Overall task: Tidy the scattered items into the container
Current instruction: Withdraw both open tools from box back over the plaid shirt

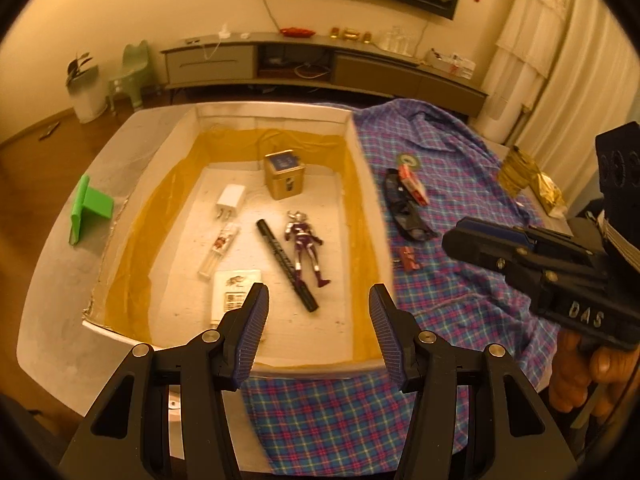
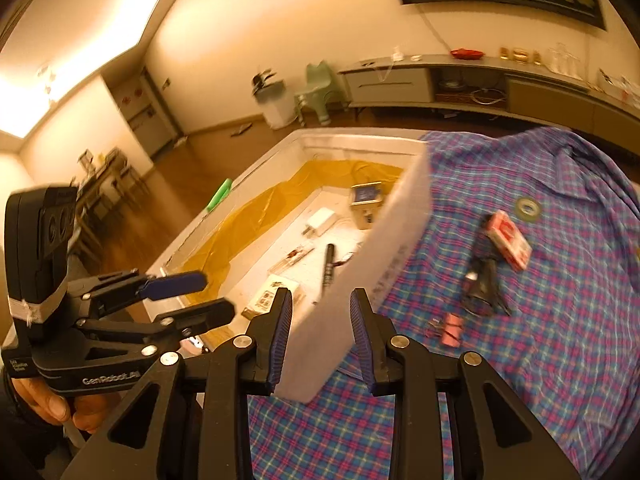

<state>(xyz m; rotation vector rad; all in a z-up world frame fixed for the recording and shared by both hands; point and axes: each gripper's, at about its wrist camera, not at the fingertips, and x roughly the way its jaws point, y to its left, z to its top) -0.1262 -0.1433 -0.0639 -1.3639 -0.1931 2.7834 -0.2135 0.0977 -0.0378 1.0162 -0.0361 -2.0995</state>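
L wrist view: left gripper (image 1: 319,312) fingers apart, empty, over container (image 1: 370,200); sunglasses (image 1: 406,210), red box (image 1: 414,184), clip (image 1: 409,263) lie on plaid shirt (image 1: 460,184) beside it. R wrist view: right gripper (image 2: 320,330) fingers apart, empty, w/ container wall between them; approach clip (image 2: 452,330) from above, centre before closing.

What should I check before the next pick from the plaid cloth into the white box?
1. Left gripper open, empty: ok.
2. Right gripper open, empty: ok.
3. Items left on the plaid cloth: red packet, dark glasses, pink clip: not ok, still outside.
4. White box has free floor: ok.
5. Red packet rests partly on the glasses: cannot tell.
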